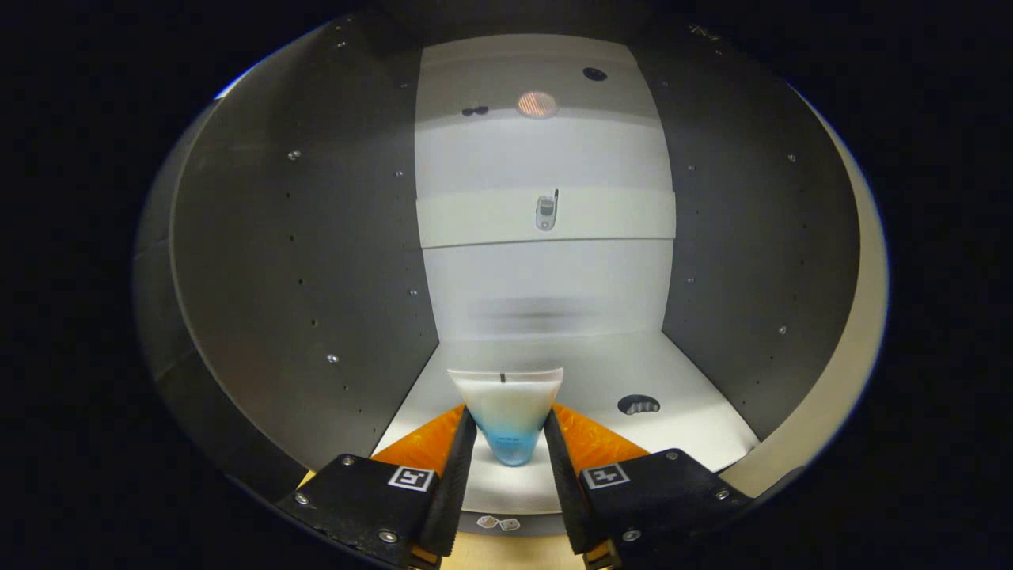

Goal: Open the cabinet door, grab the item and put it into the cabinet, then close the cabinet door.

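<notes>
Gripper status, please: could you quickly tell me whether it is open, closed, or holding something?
Gripper: shut on the tube, held inside the open cabinet.

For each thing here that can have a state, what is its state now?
cabinet: open, seen from the front, dark side walls.
tube: held between the fingers, flat crimped end forward, above the cabinet floor.
gripper: shut on the tube.
</notes>
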